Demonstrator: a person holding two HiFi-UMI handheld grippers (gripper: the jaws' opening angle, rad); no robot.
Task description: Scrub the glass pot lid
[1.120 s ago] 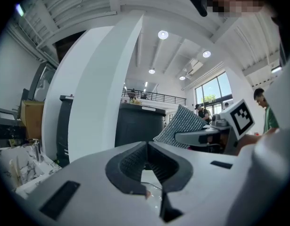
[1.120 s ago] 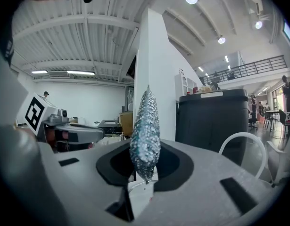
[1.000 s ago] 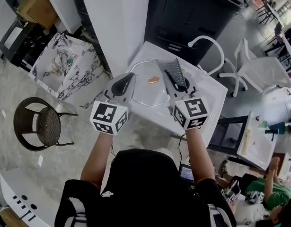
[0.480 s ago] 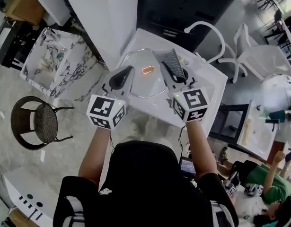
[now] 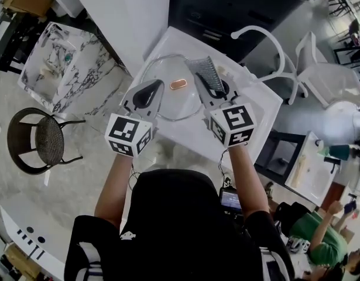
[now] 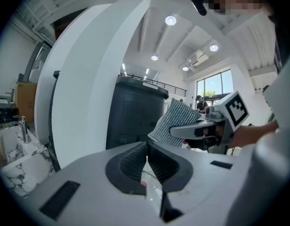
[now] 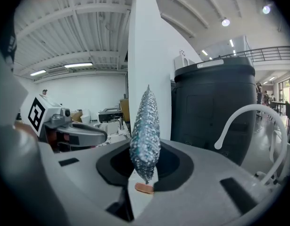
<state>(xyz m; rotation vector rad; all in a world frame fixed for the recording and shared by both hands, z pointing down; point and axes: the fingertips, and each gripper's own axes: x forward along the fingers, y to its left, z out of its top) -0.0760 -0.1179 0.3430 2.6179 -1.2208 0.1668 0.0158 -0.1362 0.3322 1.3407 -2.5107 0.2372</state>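
The glass pot lid [image 5: 168, 105] with its copper knob [image 5: 178, 84] lies on the white table [image 5: 250, 113]. My left gripper [image 5: 148, 93] is at the lid's near-left rim and is shut on it. The left gripper view shows clear glass [image 6: 152, 190] just under the closed pads of my left gripper [image 6: 146, 149]. My right gripper [image 5: 217, 90] is shut on a silver mesh scrubbing cloth [image 5: 204, 75], which reaches over the lid's right side. In the right gripper view the cloth [image 7: 145, 131] stands upright in my right gripper [image 7: 145, 169], above the knob [image 7: 144, 188].
A white arched faucet [image 5: 267, 40] rises at the table's far right. Behind the table stand a dark cabinet [image 5: 238, 4] and a white pillar [image 5: 133, 10]. A marbled basin [image 5: 57, 63] and a round chair [image 5: 36, 140] are on the left, and a person [image 5: 320, 233] sits at the lower right.
The head view has shifted a little. Both grippers have edged left with the lid and keep their holds. The cloth still hangs over the lid's right side.
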